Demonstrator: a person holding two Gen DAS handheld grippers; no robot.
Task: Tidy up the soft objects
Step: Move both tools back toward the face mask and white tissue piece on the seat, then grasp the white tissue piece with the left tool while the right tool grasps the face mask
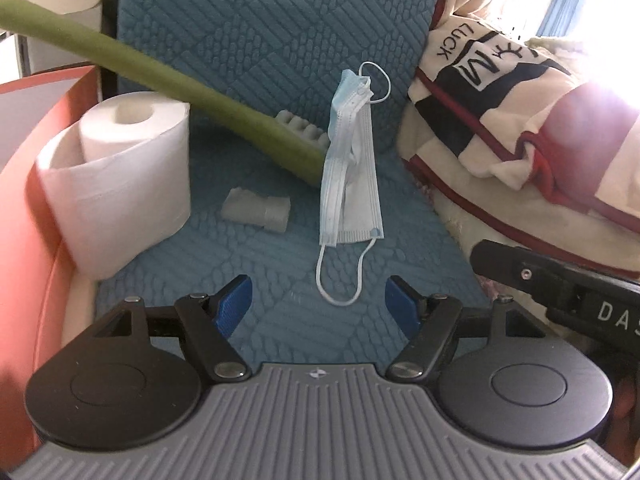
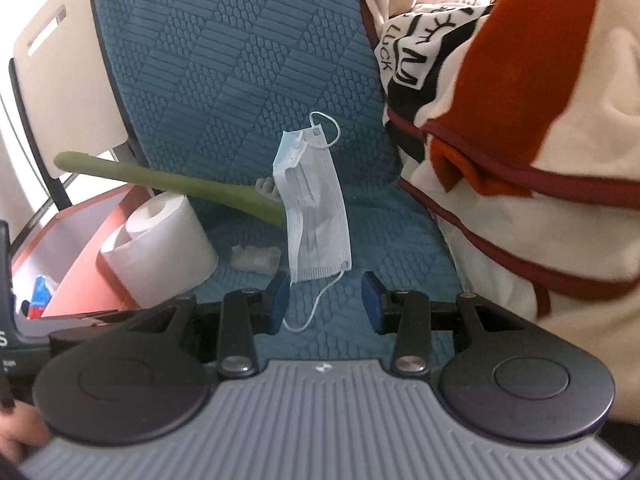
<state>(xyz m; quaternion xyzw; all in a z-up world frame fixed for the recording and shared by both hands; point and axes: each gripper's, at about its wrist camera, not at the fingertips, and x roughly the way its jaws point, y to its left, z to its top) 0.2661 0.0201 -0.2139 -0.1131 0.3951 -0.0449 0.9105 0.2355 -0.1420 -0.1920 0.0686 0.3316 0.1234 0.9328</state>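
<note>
A blue quilted mat carries the loose items. A folded blue-and-white face mask lies near the middle of the mat, its length running from the far side toward the near edge, with one ear loop trailing toward the near edge and the other loop curled at its far end. A long green soft rod crosses the mat's left edge at a slant; its lower end meets the left side of the mask. Two pale grey ridged pieces lie left of the mask: one flat on the mat between the mask and the toilet paper roll, the other partly hidden behind the rod. The roll stands at the mat's left edge, against the wall of an orange-red box. A cream, black and red blanket is bunched along the mat's right edge. The left gripper hovers over the near edge with blue pads spread wide and nothing between them; the trailing ear loop lies on the mat just beyond the gap. The right gripper is also released, jaws parted less widely, gripping nothing; in its own view the mask's lower corner and ear loop appear in line with the gap, not touched by either pad.
</note>
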